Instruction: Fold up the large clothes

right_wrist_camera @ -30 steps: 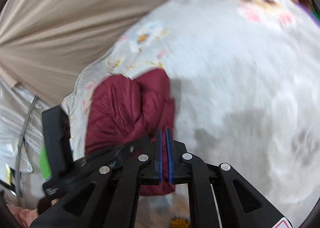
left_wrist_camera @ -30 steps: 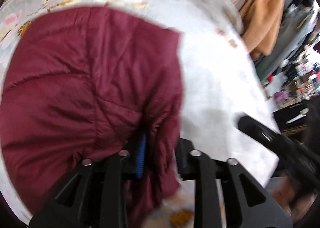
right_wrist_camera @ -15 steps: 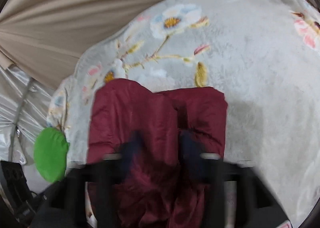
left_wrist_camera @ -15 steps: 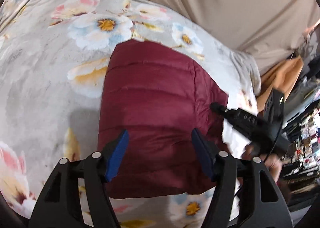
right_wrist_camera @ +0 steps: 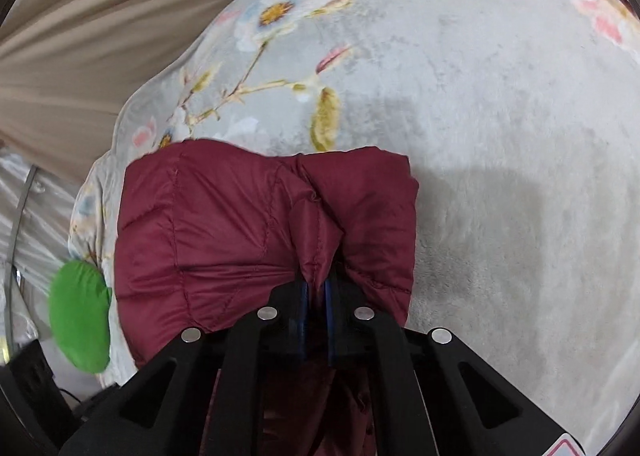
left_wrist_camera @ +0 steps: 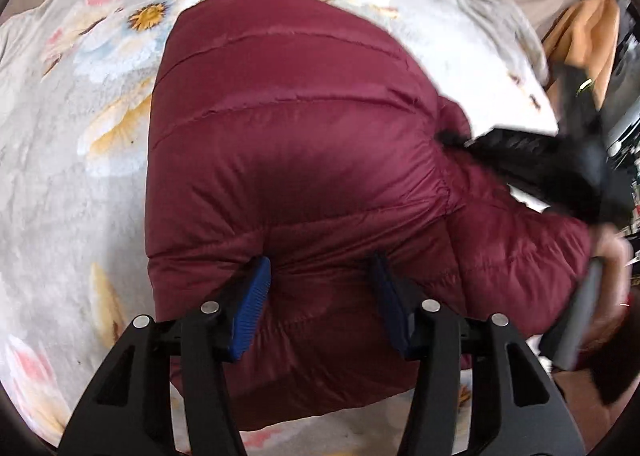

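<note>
Right wrist: floral blanket [right_wrist_camera: 480,115] under maroon jacket [right_wrist_camera: 240,223]

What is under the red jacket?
The red jacket lies on a flowered blanket, which shows all around it. Whatever else lies beneath the jacket is covered.

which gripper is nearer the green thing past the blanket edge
Left. The green thing lies beside the jacket, left of the right gripper, which pinches a jacket fold; the left gripper's body shows just below it.
</note>
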